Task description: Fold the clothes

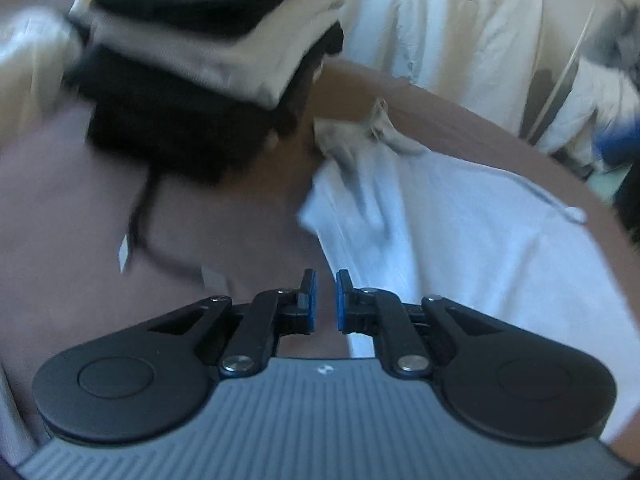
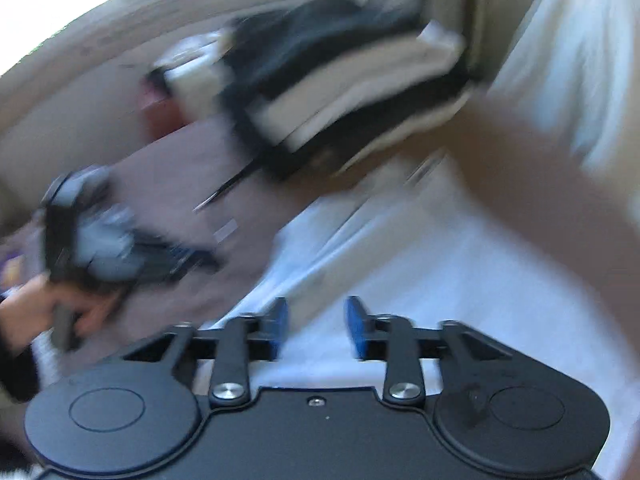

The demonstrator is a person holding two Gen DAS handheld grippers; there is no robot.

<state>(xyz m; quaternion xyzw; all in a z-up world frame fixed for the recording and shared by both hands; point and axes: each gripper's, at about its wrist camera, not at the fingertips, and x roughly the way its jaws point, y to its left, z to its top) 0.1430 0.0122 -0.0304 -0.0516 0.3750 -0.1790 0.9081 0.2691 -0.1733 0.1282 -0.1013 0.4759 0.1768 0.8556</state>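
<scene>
A white garment [image 1: 460, 232] lies spread on the brown surface [image 1: 72, 208], with a grey collar part [image 1: 360, 136] at its far end. It also shows in the right wrist view [image 2: 420, 264]. My left gripper [image 1: 326, 300] hovers over the garment's left edge, its jaws a narrow gap apart and empty. My right gripper [image 2: 316, 328] is open and empty above the white garment. The left gripper [image 2: 100, 248], held in a hand, shows at the left of the right wrist view. Both views are blurred.
A stack of folded black and cream clothes [image 1: 208, 52] sits at the far left of the surface and also shows in the right wrist view [image 2: 340, 92]. White fabric [image 1: 440, 20] hangs behind. A thin black cord [image 1: 140, 216] trails from the stack.
</scene>
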